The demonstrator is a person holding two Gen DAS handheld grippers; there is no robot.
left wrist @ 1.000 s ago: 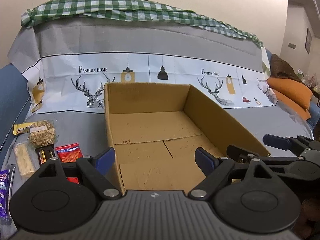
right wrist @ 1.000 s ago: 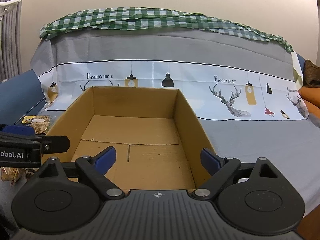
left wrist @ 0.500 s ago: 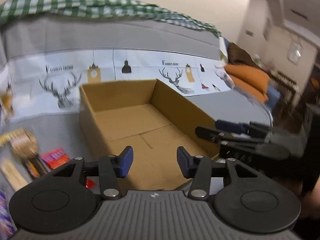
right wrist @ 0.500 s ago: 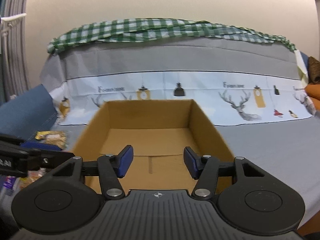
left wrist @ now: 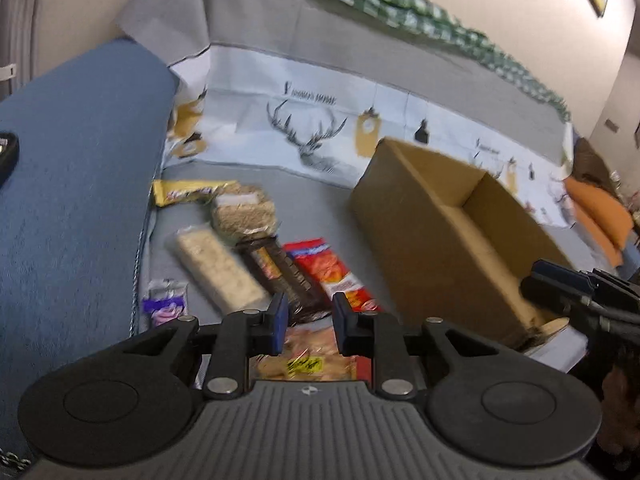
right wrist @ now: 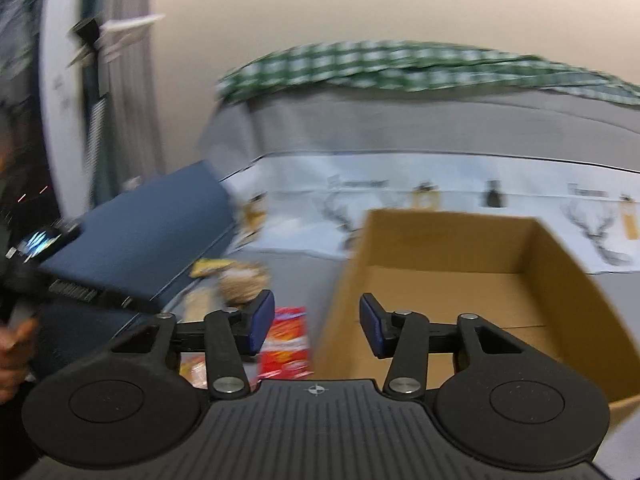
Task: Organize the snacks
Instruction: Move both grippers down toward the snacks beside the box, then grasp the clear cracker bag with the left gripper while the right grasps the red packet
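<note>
Several snack packs lie on the grey sofa cover, left of an open cardboard box (left wrist: 440, 240): a yellow pack (left wrist: 180, 194), a round oat cake bag (left wrist: 244, 212), a pale cracker bar (left wrist: 218, 268), a dark bar (left wrist: 280, 276), a red packet (left wrist: 332, 272), a purple packet (left wrist: 166, 304) and a clear biscuit bag (left wrist: 308, 364). My left gripper (left wrist: 309, 322) hovers over the near snacks, jaws closing to a narrow gap with nothing between them. My right gripper (right wrist: 316, 326) sits over the box's (right wrist: 460, 280) left wall beside the red packet (right wrist: 286, 340), jaws closing, empty.
A blue sofa armrest (left wrist: 72, 152) borders the snacks on the left. The printed backrest cover (left wrist: 304, 136) rises behind. Orange cushions (left wrist: 600, 208) lie far right. The right gripper's fingers (left wrist: 560, 288) reach in by the box's near corner. A hand (right wrist: 12, 352) shows at the left edge.
Both views have swung left, from the box toward the snack pile. Both grippers' jaws have narrowed from wide open, the left more than the right. Now both frames are motion-blurred.
</note>
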